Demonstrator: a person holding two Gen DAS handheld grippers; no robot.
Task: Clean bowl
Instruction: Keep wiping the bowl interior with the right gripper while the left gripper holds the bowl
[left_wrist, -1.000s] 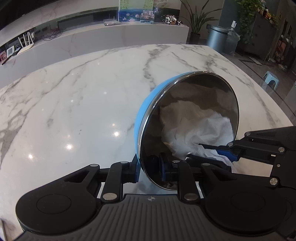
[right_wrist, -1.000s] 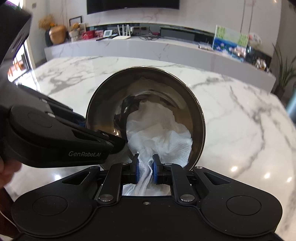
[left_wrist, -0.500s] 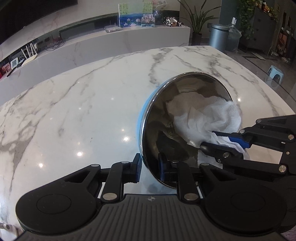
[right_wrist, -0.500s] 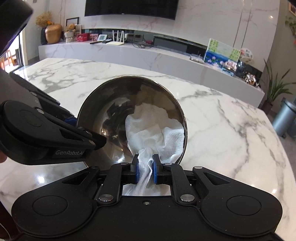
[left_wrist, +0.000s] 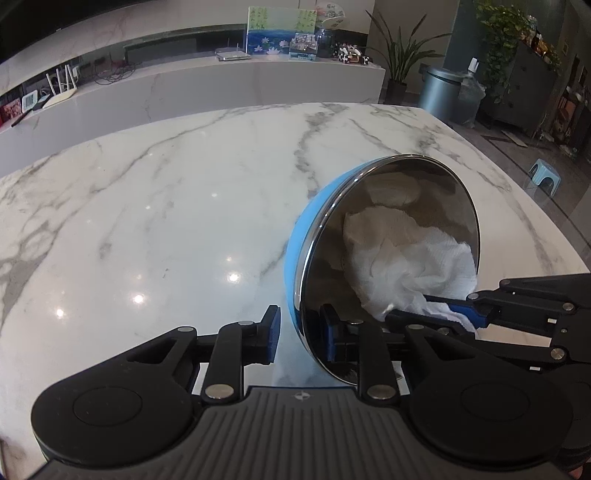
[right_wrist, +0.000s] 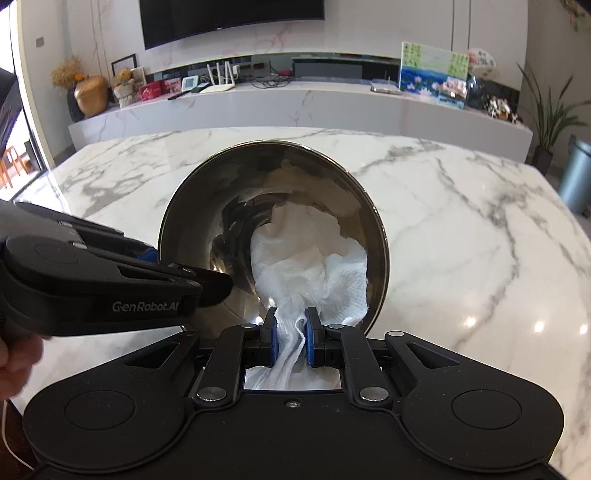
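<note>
you're mid-wipe: the bowl (left_wrist: 388, 251) sits right of centre in the left wrist view, tipped on its side w/ the blue outside facing frame left and the steel inside facing the right gripper (right_wrist: 290, 334). your left gripper (left_wrist: 299, 334) straddles the bowl's lower rim, one pad outside, one inside; the outer pad looks a little off the blue wall, so i'd call it a loose hold, fingers at a narrow-to-medium gap, and whether the bowl rests on the marble table (left_wrist: 166, 206) or hangs off it i can't tell. your right gripper is pinched narrow on the tail of a white paper towel (right_wrist: 314, 266), seen bottom centre of the right wrist view, w/ the bulk of the towel wadded against the lower right of the bowl's inside. upper left of the inside looks bare and shiny, so that's prob the part left to do. next move, as i judge it: firm up the left grip so the rim doesn't slip, then sweep the towel round toward that upper left wall w/o letting the wad pull out of the right pads.
</note>
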